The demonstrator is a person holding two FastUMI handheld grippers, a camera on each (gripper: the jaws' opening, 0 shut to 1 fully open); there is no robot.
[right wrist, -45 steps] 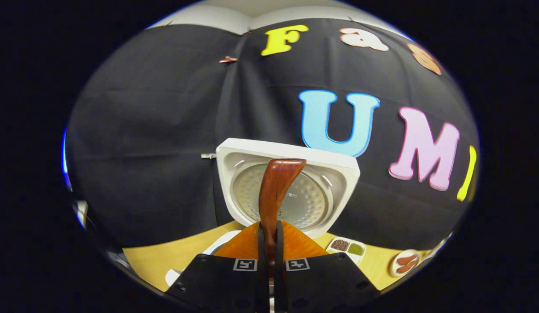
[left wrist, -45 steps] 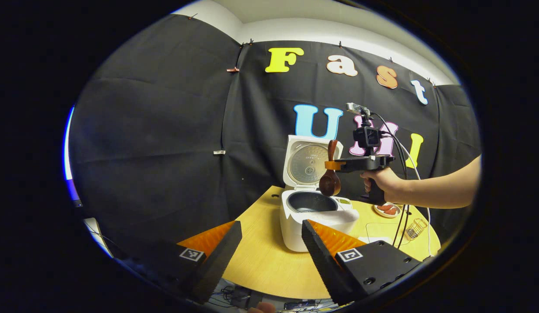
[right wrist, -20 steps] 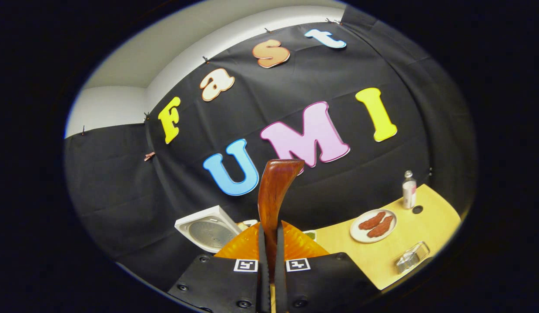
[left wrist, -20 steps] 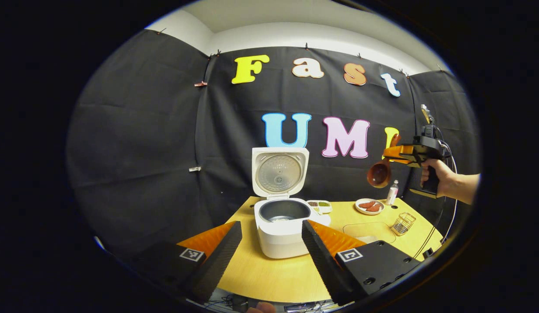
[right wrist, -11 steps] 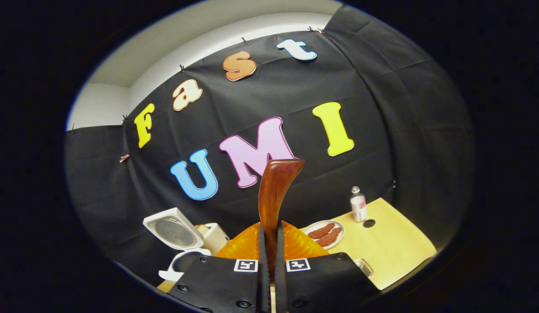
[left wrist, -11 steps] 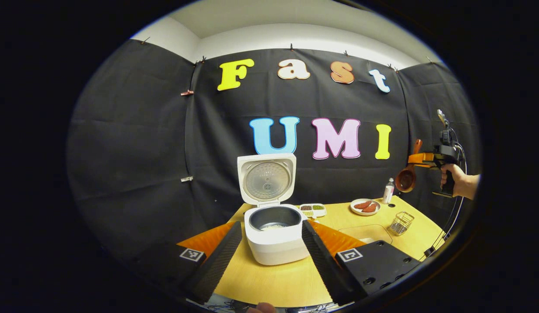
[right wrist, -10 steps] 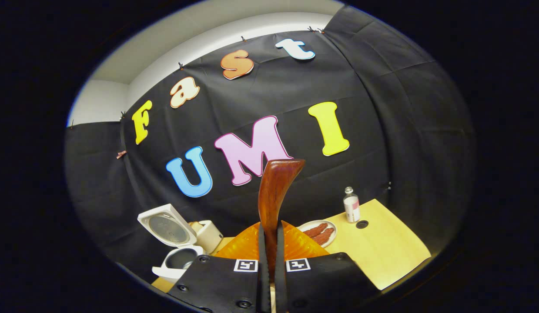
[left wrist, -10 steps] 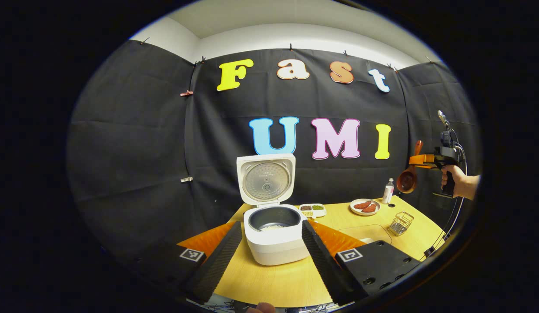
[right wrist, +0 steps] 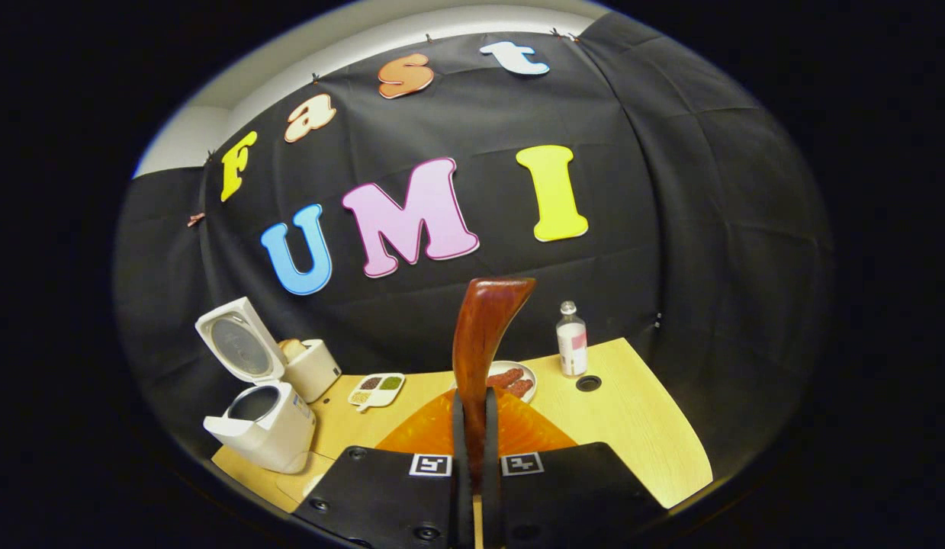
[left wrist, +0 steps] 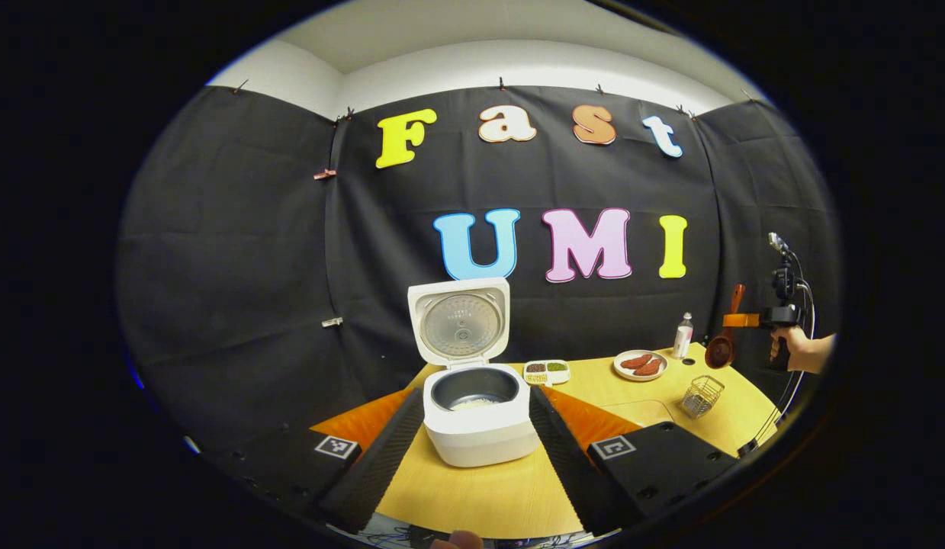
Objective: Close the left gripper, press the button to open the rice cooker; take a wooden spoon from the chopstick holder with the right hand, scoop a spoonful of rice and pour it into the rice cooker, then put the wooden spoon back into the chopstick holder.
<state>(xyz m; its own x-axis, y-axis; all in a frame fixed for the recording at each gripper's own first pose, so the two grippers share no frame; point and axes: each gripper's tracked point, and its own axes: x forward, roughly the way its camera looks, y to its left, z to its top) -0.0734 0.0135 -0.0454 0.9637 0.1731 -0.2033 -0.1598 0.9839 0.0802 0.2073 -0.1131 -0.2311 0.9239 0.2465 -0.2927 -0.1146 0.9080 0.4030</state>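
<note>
The white rice cooker [left wrist: 480, 427] stands open on the wooden table [left wrist: 480, 499], lid [left wrist: 458, 324] upright, a little rice in its dark pot. My left gripper [left wrist: 476, 393] is open, pulled back from the cooker, holding nothing. In the left gripper view, far right, a hand holds my right gripper [left wrist: 737, 320] above and just right of the wire chopstick holder [left wrist: 701, 395], with the wooden spoon [left wrist: 722, 347] hanging bowl-down. In the right gripper view, my right gripper [right wrist: 472, 400] is shut on the wooden spoon's handle [right wrist: 483, 328], which rises upward. The cooker [right wrist: 262, 419] sits at the left.
A compartment tray [left wrist: 546, 371] of grains, a plate of sausages [left wrist: 640, 364] and a small bottle [left wrist: 682, 335] line the table's back. A white box-shaped appliance [right wrist: 310, 367] stands behind the cooker. The table edge [right wrist: 670, 488] runs near the right gripper.
The right gripper carried the spoon from above the open cooker off to the right and lower, near the chopstick holder. My left gripper drew back from the cooker, still open.
</note>
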